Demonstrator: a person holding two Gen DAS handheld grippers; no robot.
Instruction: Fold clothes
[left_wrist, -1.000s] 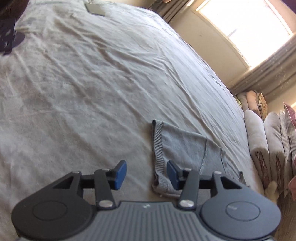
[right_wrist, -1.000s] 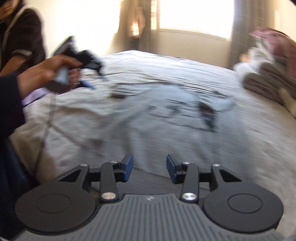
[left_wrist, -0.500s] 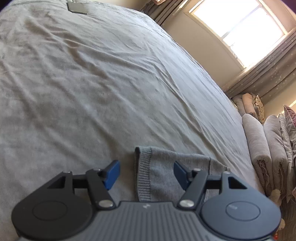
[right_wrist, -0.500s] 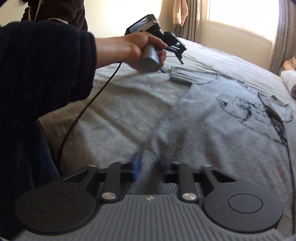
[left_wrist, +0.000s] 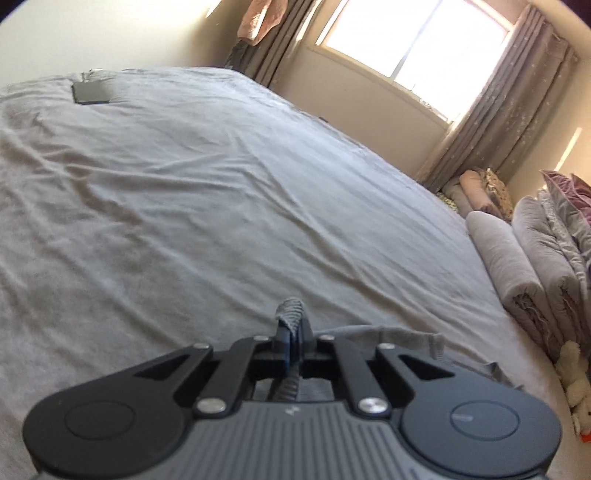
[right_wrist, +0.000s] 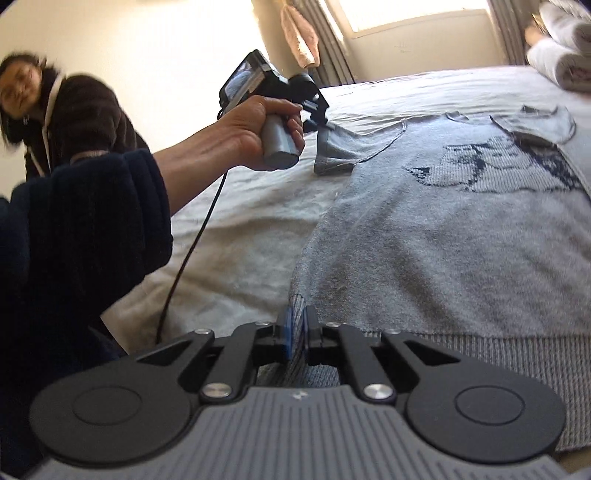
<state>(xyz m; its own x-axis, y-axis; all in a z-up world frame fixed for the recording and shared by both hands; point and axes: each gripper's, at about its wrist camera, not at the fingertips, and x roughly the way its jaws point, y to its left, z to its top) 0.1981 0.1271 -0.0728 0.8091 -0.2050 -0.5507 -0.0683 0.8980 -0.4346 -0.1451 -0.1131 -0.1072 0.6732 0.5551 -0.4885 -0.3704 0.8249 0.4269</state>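
A grey knit sweater with a dark animal picture lies spread flat on the bed. My right gripper is shut on the ribbed hem at the sweater's near left corner. My left gripper is shut on the ribbed cuff of the sweater's sleeve, which pokes up between the blue pads. In the right wrist view the left gripper shows in the person's hand, pinching the sleeve end at the far left of the sweater.
The grey bedsheet spreads wide to the left. A dark flat object lies at the bed's far corner. Rolled blankets and pillows line the right side. A second person stands at the bed's left.
Both grippers were open and have closed: the left on the sleeve cuff, the right on the hem. The left wrist view has tilted up towards the window.
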